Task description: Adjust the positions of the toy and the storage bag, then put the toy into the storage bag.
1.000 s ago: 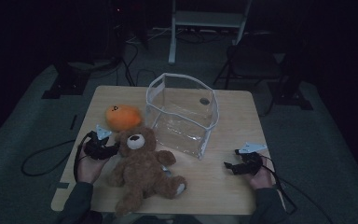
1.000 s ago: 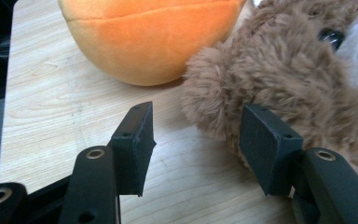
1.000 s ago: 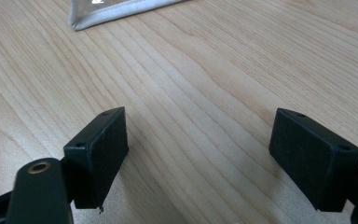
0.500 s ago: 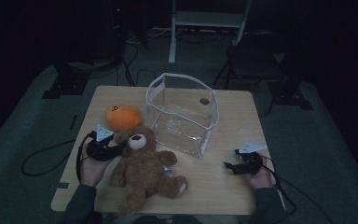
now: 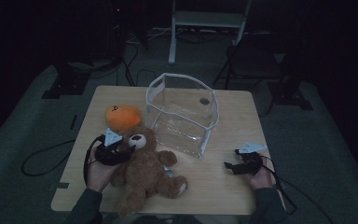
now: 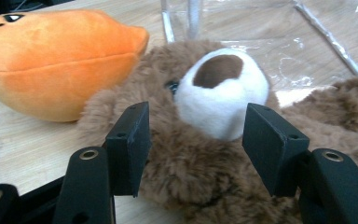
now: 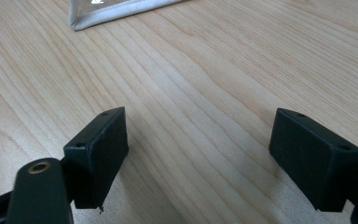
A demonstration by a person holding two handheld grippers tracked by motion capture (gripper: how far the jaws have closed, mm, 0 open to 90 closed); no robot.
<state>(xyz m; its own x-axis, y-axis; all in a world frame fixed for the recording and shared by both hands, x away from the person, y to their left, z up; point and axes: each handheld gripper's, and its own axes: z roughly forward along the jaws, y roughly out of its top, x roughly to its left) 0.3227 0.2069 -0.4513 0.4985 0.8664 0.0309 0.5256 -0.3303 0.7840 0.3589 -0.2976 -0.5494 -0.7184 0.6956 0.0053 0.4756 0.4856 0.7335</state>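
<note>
A brown teddy bear [image 5: 144, 172] lies on its back on the wooden table [image 5: 235, 109], with its head beside an orange plush toy [image 5: 122, 115]. My left gripper [image 5: 129, 150] is at the bear's head. In the left gripper view its jaws [image 6: 196, 140] stand apart on either side of the bear's furry chin [image 6: 200, 182], below the white muzzle [image 6: 221, 93], and the orange plush [image 6: 56, 60] lies behind at the left. My right gripper [image 5: 228, 166] rests open at the table's right front, with only bare wood [image 7: 205, 93] between its jaws [image 7: 214, 154].
A clear plastic bin with a white rim [image 5: 182, 116] stands at the table's middle, just behind the bear; its corner [image 7: 112, 14] shows in the right gripper view. A chair [image 5: 251, 60], dark stands and cables [image 5: 42, 158] sit on the floor around the table.
My left gripper has moved right, from beside the bear up to its head. The bear, the orange plush and the right gripper have kept their places.
</note>
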